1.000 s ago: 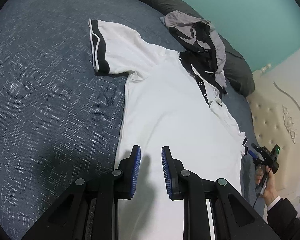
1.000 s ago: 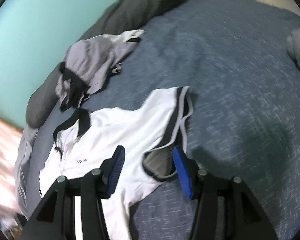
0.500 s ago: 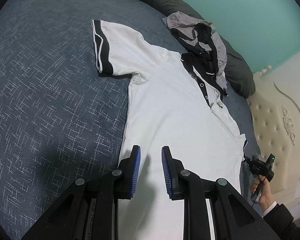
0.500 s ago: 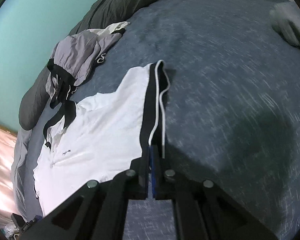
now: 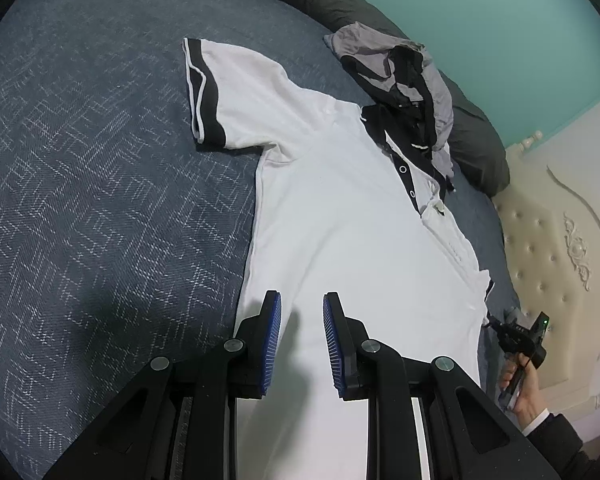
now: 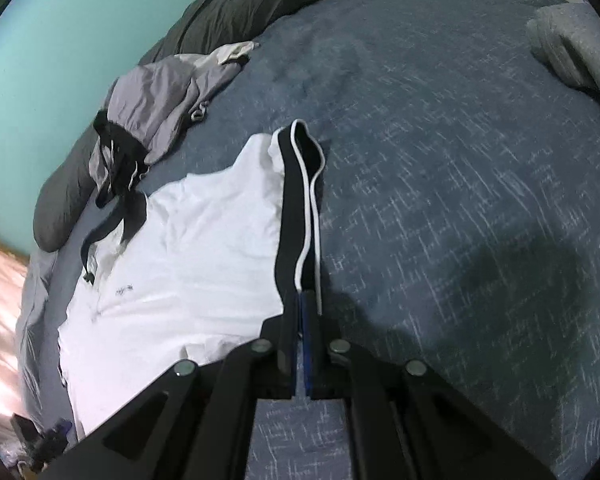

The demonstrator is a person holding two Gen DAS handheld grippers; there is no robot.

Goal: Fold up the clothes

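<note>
Jaws of right gripper (image 6: 303, 300) pinch sleeve cuff (image 6: 300, 216); left gripper (image 5: 301, 312) gapes.

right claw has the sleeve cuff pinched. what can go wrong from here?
1. The right claw grips only the thin cuff edge of the sleeve; a quick pull could slip it free.
2. The left claw is open above the shirt, pinning nothing, so the whole shirt may drag across the bed instead of folding.
3. The grey garment overlaps the collar and could snag or bunch it.
</note>
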